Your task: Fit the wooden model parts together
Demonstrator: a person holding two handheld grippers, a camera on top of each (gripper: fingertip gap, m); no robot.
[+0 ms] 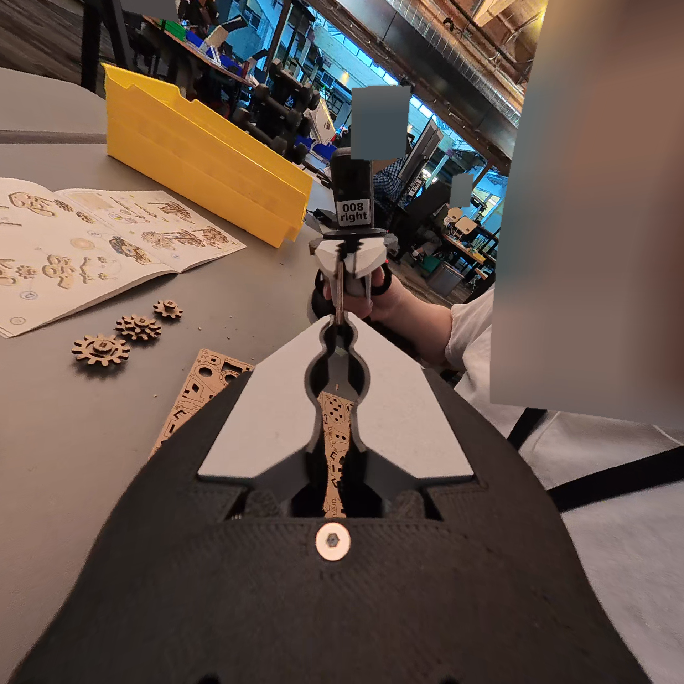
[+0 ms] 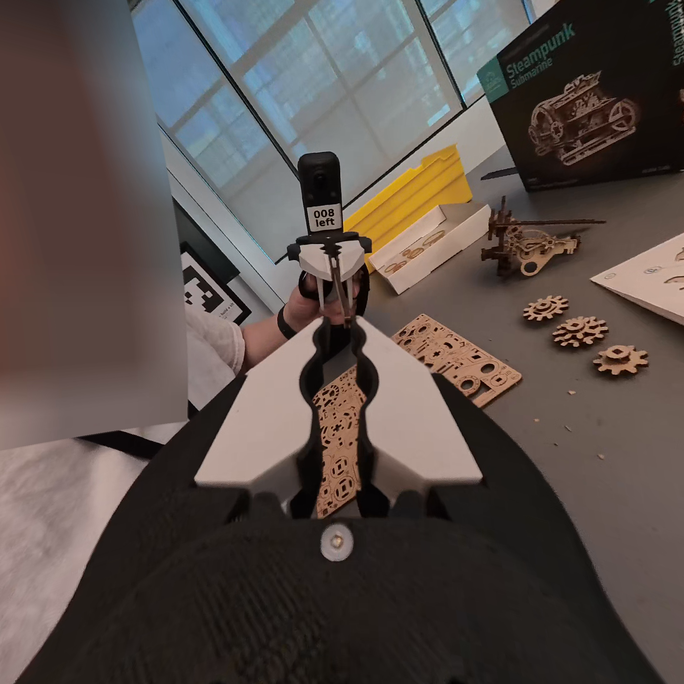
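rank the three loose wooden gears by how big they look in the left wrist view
1. nearest gear, largest
2. middle gear
3. far gear, smallest

They lie at growing distance from the camera, so true sizes are unsure.

right claw [image 2: 338, 325] gripping thin wooden piece [image 2: 347, 311]

Soft daylight, fisheye edges, slight blur

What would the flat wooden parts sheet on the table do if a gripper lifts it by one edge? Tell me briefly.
The wooden parts sheet looks thin and flat, so it is probably light and may flex a little. It is riddled with cutouts, so narrow bridges could snap under a hard pinch. Lying flush on the grey table, its edge is likely hard to get under; it may slide first.
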